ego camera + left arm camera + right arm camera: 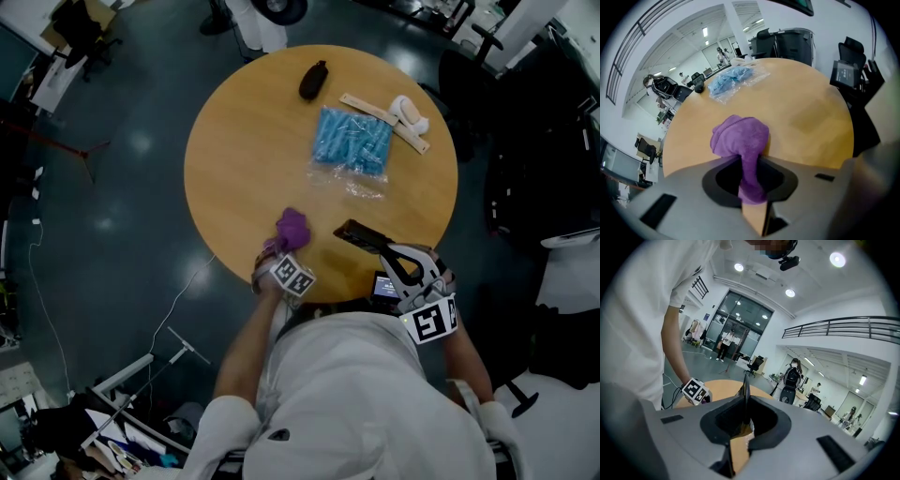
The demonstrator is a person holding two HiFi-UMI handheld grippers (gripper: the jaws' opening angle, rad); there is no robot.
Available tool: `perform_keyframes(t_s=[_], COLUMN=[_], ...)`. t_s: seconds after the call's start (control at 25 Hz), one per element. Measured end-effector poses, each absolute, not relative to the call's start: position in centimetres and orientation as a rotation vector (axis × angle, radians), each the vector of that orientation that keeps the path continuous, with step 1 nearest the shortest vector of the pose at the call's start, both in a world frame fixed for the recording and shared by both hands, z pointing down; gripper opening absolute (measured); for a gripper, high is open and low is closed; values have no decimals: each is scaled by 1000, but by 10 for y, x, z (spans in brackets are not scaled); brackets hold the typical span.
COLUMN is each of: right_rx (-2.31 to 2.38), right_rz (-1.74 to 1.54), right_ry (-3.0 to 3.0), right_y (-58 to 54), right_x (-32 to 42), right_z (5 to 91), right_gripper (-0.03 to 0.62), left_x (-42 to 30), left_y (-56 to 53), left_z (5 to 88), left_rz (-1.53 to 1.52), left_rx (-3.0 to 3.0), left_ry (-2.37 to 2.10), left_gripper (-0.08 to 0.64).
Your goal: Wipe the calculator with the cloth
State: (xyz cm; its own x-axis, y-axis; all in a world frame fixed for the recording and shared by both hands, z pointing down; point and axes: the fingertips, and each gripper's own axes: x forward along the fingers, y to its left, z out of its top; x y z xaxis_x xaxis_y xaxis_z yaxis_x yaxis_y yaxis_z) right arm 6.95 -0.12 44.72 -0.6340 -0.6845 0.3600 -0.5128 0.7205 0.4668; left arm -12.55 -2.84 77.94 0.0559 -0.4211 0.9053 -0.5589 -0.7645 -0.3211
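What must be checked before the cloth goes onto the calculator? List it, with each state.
1. Left claw grips the purple cloth: ok. The cloth is pinched between the jaws, with its bunch sticking out in front.
2. Right claw holds the calculator: ok. A thin dark slab is clamped, seen edge-on in the right gripper view.
3. Cloth in contact with the calculator: not ok. The head view shows a gap between them.
4. Calculator face turned toward the cloth: cannot tell.
5. Blue bag out of the way: ok. It lies farther across the table.
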Motion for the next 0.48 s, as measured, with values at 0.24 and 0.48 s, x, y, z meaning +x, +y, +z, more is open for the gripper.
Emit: perform_keyframes(t_s=[0.24, 0.48], right_rx=[909, 912], right_rz=[-431, -421], right_ry=[-2409, -2421], right_y=[-2, -2], right_x=[69, 68], right_z=[447, 449], right_gripper=[47, 46], left_x=[-122, -118], left_y=[-28, -26], left_z=[779, 772], left_rz=[1707, 1634], left_rx=[2183, 2203], left_ry=[-1022, -959], left_gripper=[86, 131])
